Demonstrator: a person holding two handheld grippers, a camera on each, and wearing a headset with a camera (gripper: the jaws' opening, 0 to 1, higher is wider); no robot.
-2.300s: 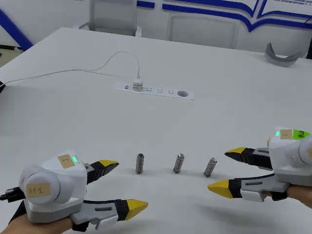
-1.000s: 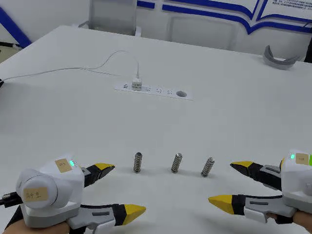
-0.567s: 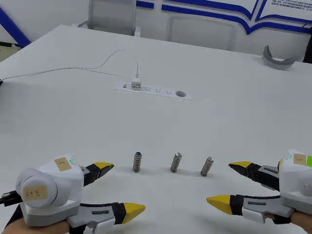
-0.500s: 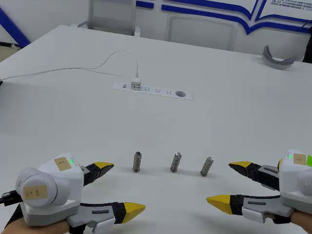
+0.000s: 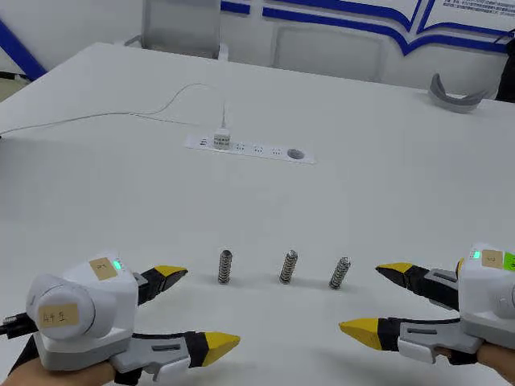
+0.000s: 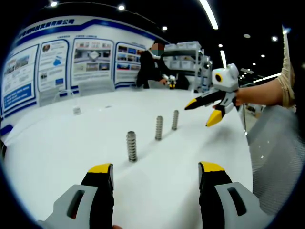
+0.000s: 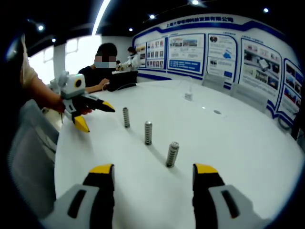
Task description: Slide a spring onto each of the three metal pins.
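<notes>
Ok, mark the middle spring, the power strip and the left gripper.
middle spring (image 5: 288, 266), head view, mid-coil.
power strip (image 5: 251, 149), head view, bare top face.
left gripper (image 5: 213, 305), head view, midway between its fingertips.

Head looks down; gripper views oppose, sharing springs (image 5: 288, 266).

Tan stickers (image 5: 60, 316) on the left hand-held gripper (image 5: 208, 305), handwriting unreadable, wall posters (image 7: 185, 46), print too small to read
</notes>
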